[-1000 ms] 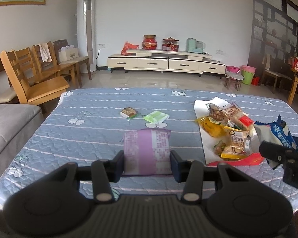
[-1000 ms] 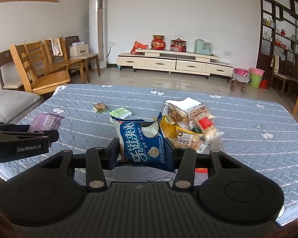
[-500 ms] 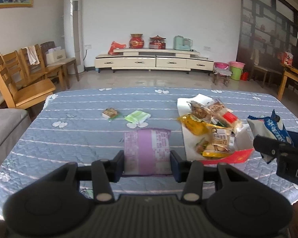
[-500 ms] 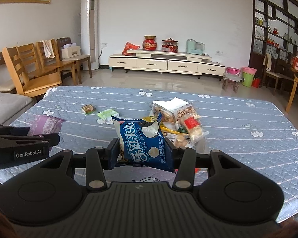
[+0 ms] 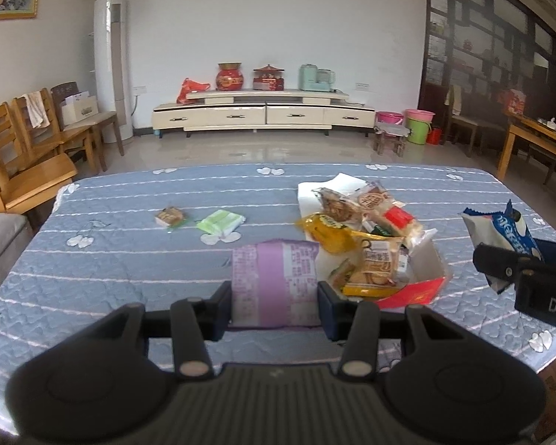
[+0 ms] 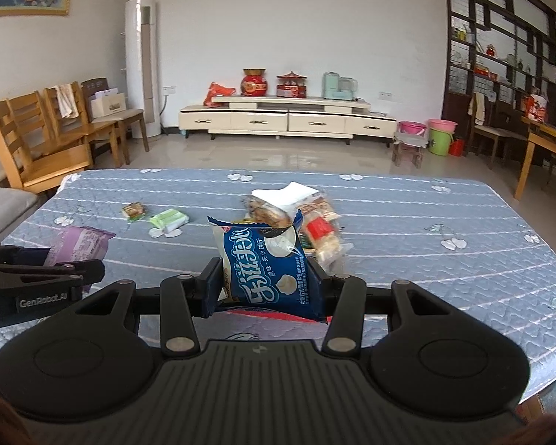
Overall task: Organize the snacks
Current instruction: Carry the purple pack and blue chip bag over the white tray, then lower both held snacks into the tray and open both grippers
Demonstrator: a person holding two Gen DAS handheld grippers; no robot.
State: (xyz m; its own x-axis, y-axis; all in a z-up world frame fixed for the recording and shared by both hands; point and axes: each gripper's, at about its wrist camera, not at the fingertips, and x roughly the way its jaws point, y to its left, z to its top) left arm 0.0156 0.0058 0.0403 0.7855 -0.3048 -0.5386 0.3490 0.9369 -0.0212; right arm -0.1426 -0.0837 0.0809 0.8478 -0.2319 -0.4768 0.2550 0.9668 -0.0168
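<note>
My left gripper is shut on a purple snack packet, held above the blue quilted table just left of the snack pile. My right gripper is shut on a blue-and-white snack packet, held upright above the table's near side; it also shows at the right of the left wrist view. A white box holds a pile of snacks. Two loose snacks lie on the table's left part: a small brown one and a green one.
Wooden chairs stand past the table's left side, with a grey sofa at its left edge. A red flat packet lies under the box's near end. A TV cabinet is along the far wall.
Both grippers have moved right and a little toward the pile with their packets still held. The view has shifted right; the snacks on the table have not moved.
</note>
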